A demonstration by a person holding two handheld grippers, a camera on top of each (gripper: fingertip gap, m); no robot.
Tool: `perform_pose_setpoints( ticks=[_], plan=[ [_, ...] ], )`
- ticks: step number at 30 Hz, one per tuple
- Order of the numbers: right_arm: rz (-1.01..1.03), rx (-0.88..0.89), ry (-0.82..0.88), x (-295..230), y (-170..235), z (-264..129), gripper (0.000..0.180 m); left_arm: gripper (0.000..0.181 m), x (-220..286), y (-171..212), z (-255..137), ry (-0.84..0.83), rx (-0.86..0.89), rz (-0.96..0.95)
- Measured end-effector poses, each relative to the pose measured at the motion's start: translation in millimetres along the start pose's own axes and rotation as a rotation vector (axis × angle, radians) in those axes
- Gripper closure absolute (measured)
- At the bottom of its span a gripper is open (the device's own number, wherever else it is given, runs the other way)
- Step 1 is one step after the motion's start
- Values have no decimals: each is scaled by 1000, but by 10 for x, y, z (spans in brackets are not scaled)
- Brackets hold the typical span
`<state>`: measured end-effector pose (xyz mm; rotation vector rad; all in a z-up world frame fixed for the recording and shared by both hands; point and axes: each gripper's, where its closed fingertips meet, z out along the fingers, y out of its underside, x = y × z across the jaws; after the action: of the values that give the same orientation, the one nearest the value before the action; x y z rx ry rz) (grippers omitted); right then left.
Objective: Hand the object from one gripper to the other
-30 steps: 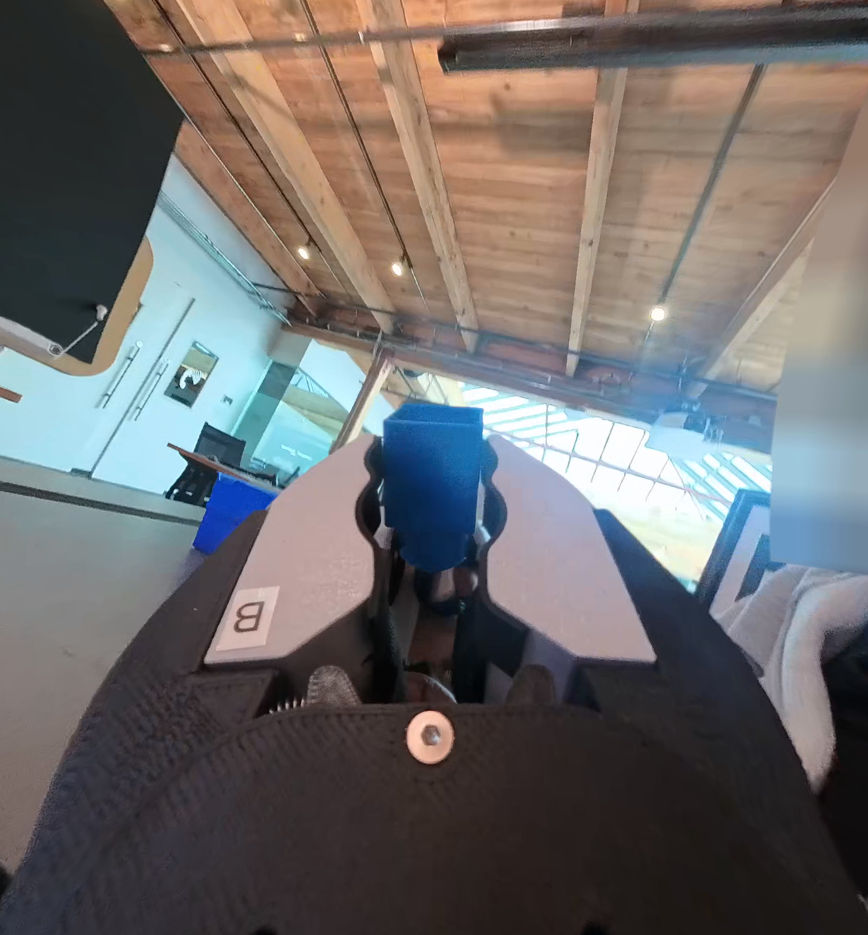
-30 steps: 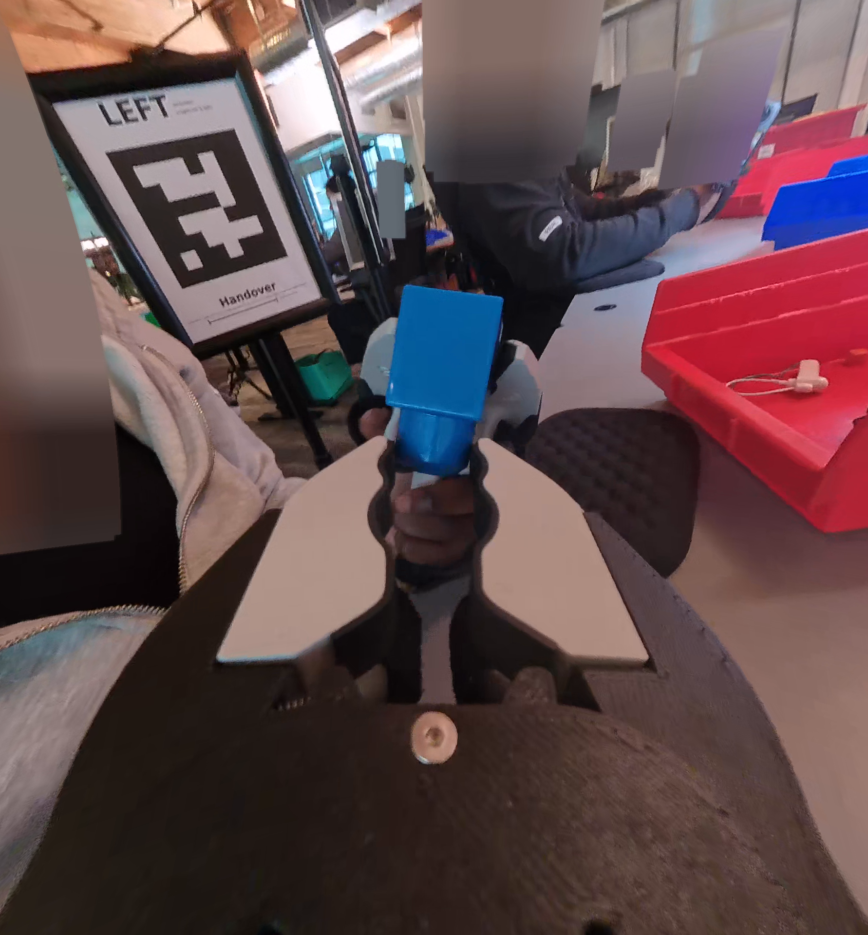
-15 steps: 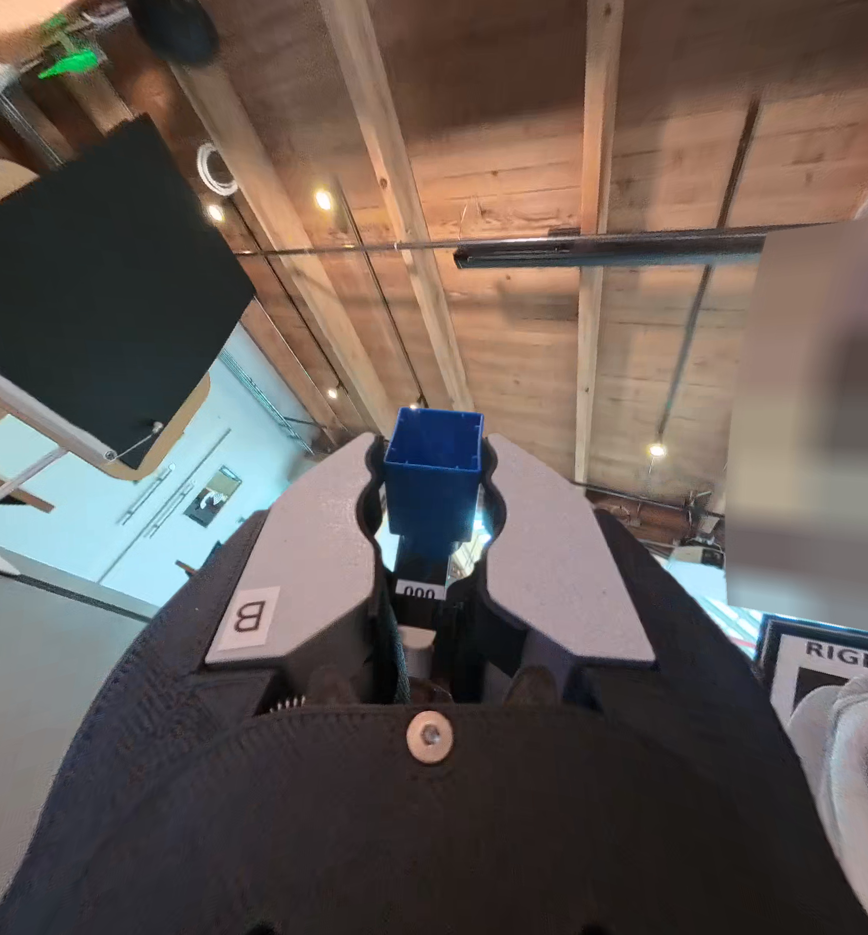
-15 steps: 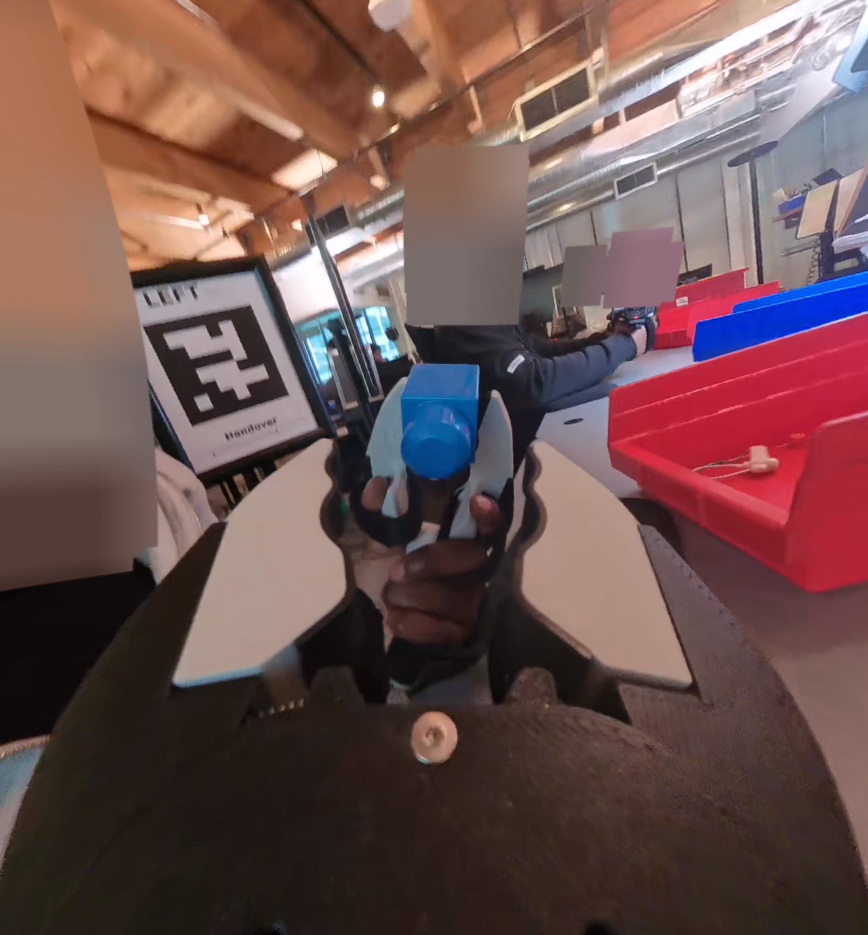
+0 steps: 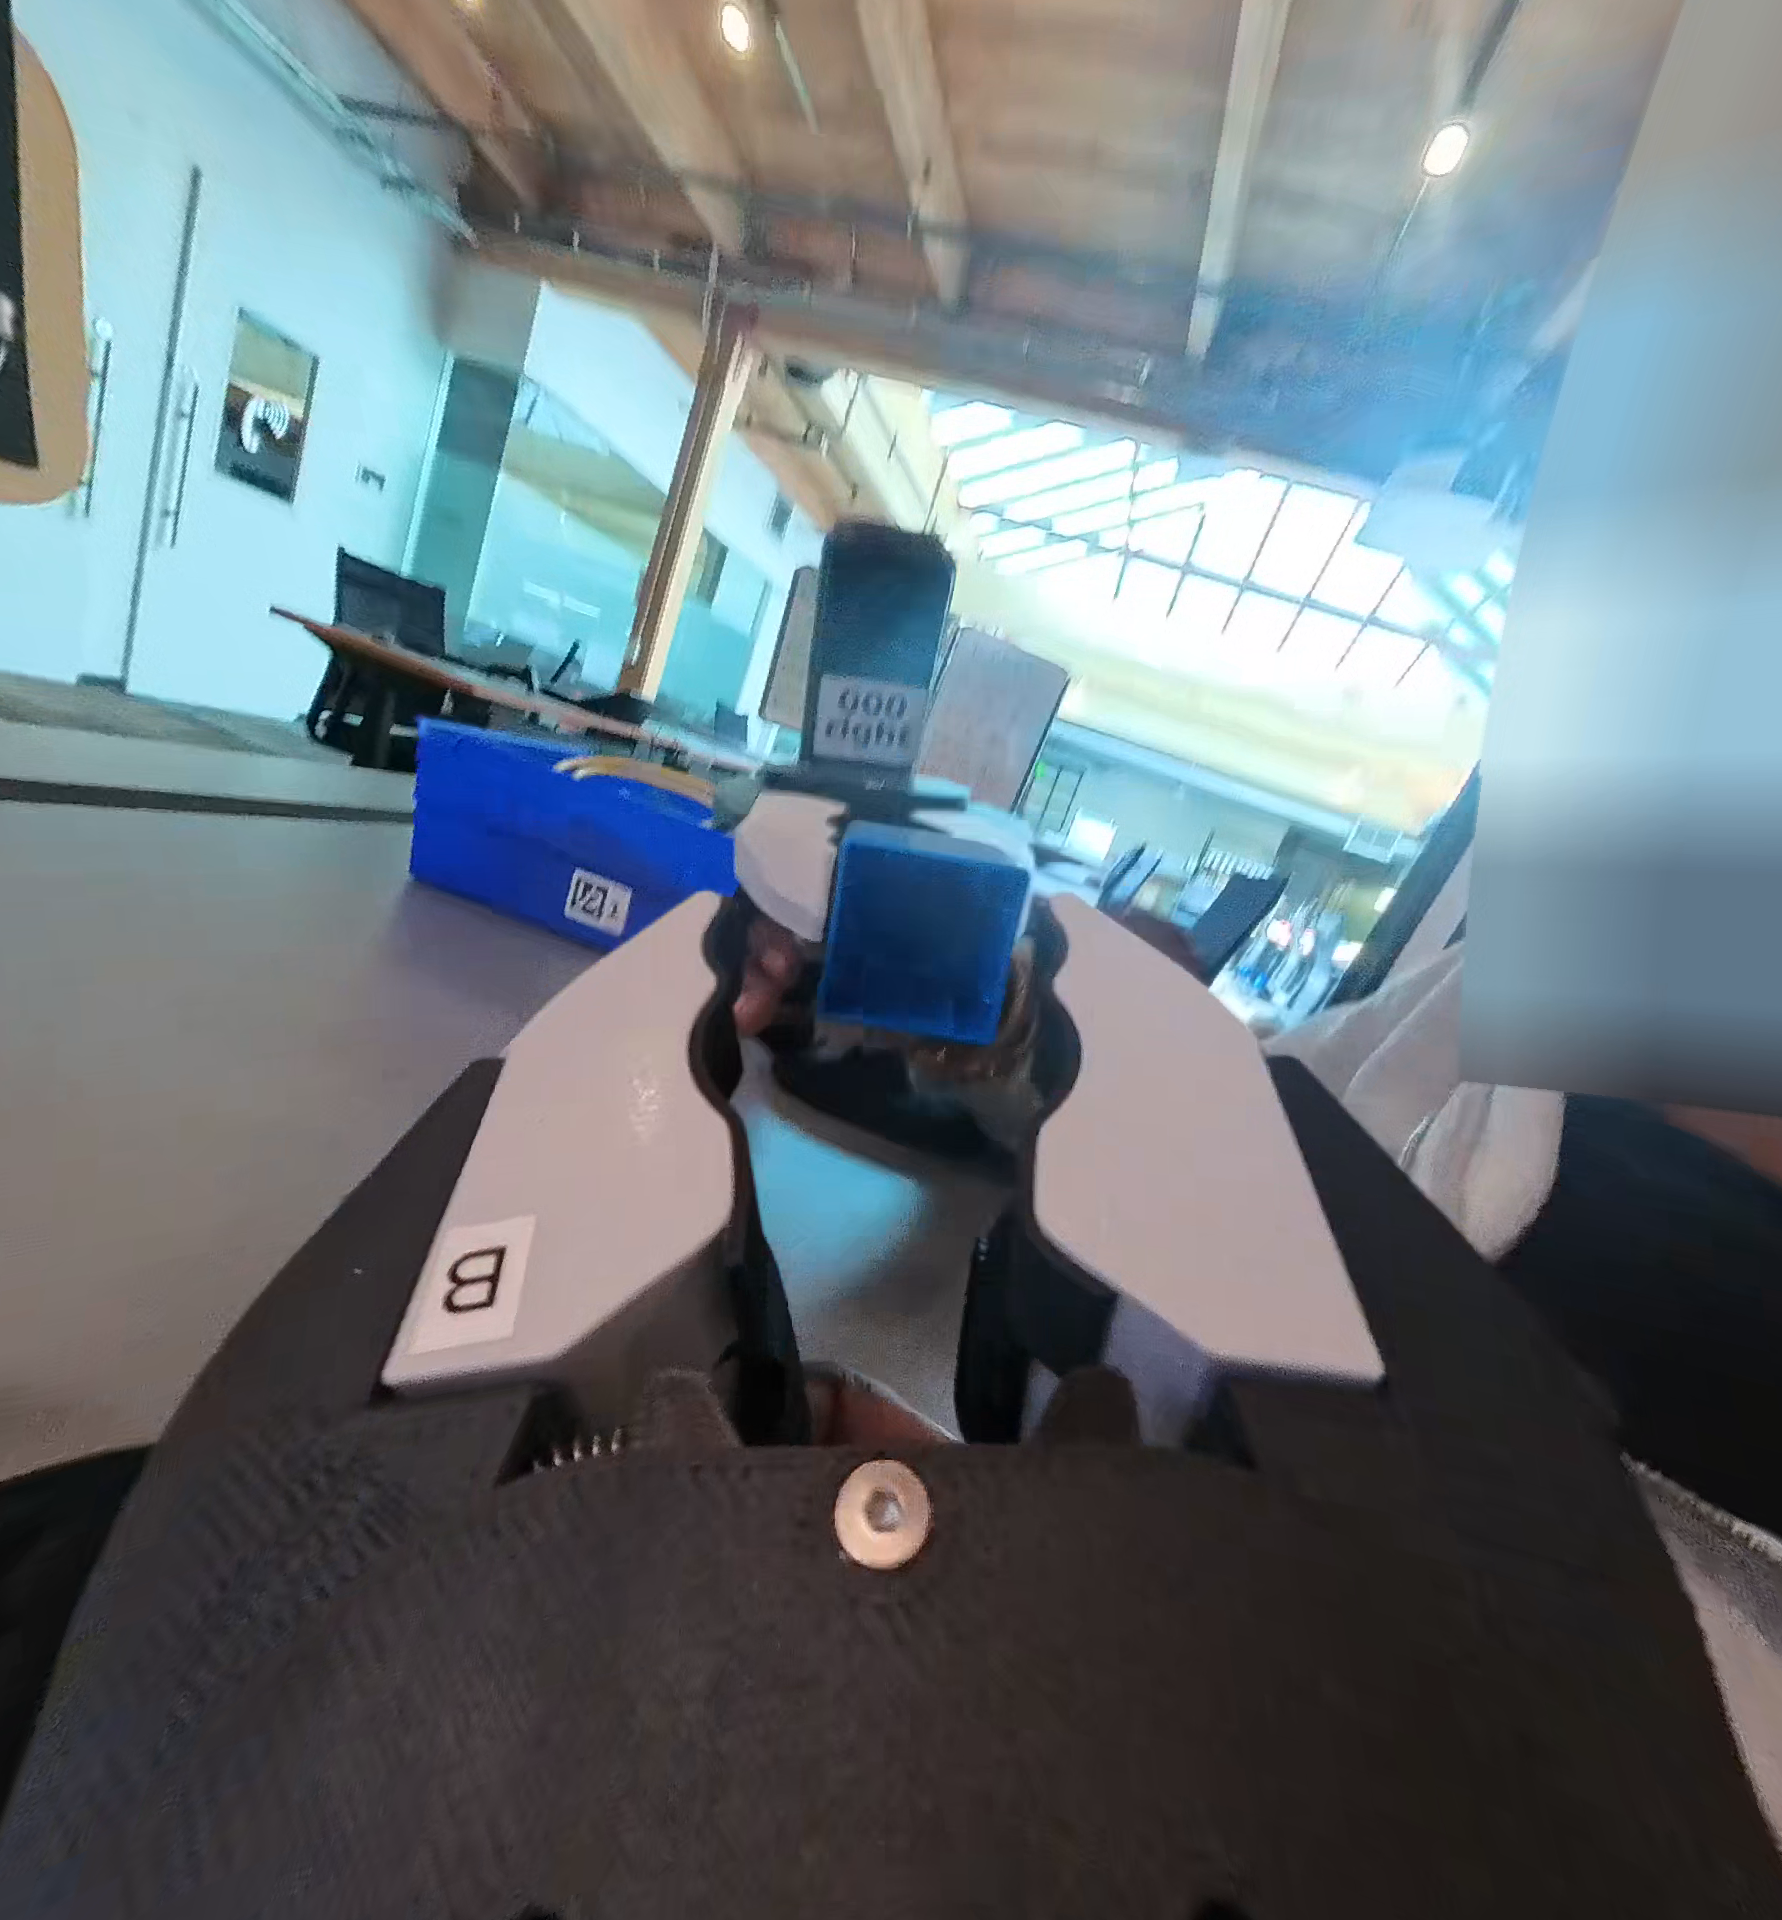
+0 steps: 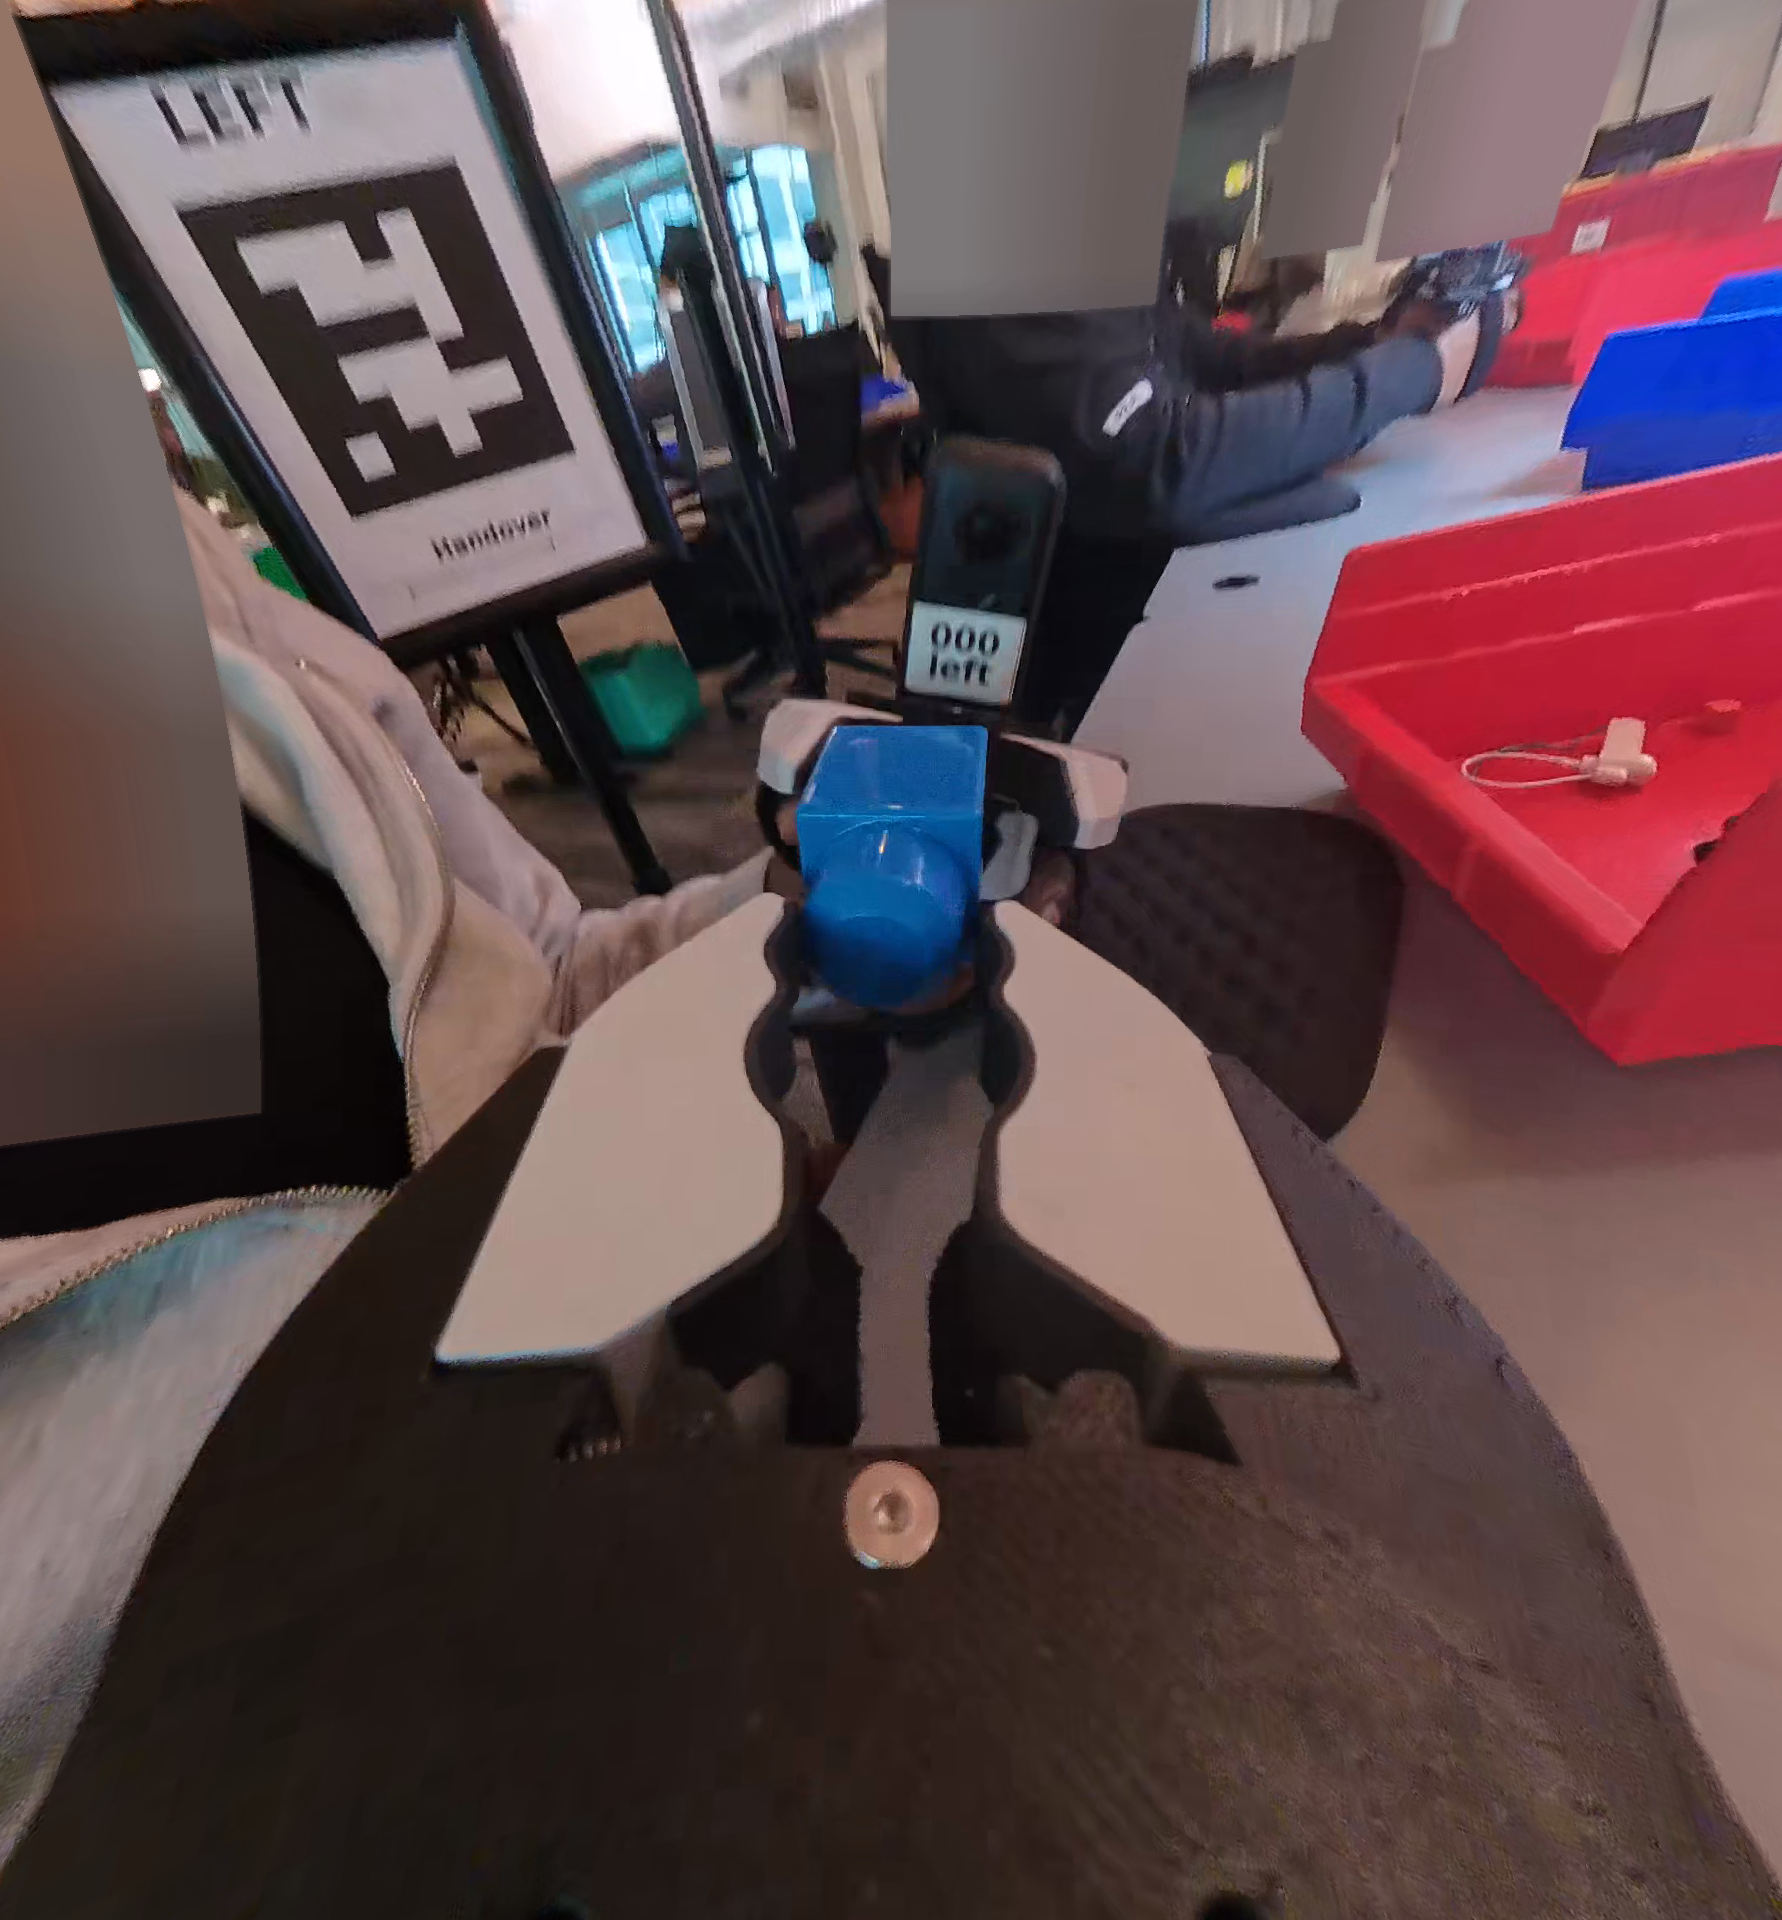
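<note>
Inside the red bin (image 6: 1489,665) lies a small white tag (image 6: 1619,753) on a wire loop

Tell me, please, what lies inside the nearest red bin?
A small white tag on a wire loop lies in the red bin; its near wall hides some floor.

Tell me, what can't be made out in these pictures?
Left wrist view: contents of the blue bin, motion-blurred.
Right wrist view: small corded thing in the red bin, too small to name.
Right wrist view: far end of the blue block, hidden behind its round front.
</note>
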<state>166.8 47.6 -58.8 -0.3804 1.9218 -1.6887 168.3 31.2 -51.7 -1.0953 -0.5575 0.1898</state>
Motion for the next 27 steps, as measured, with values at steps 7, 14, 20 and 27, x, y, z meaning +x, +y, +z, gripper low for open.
perform_pose_setpoints(
  ticks=[7, 14, 20, 27],
  plan=[
    [-44, 39, 32, 3, -73, 7, 148, 148, 52, -146, 40, -2, 153, 79],
    [3, 396, 48, 47, -298, 54, 114, 148, -4, -235, 90, 2, 566, -109],
    [32, 283, 16, 18, -258, -17, 143, 145, 30, -78, 218, 7, 355, -40],
    [-51, -54, 9, -76, 2, 1, 143, 147, 76, 196, 160, -8, -84, 115]
  ],
)
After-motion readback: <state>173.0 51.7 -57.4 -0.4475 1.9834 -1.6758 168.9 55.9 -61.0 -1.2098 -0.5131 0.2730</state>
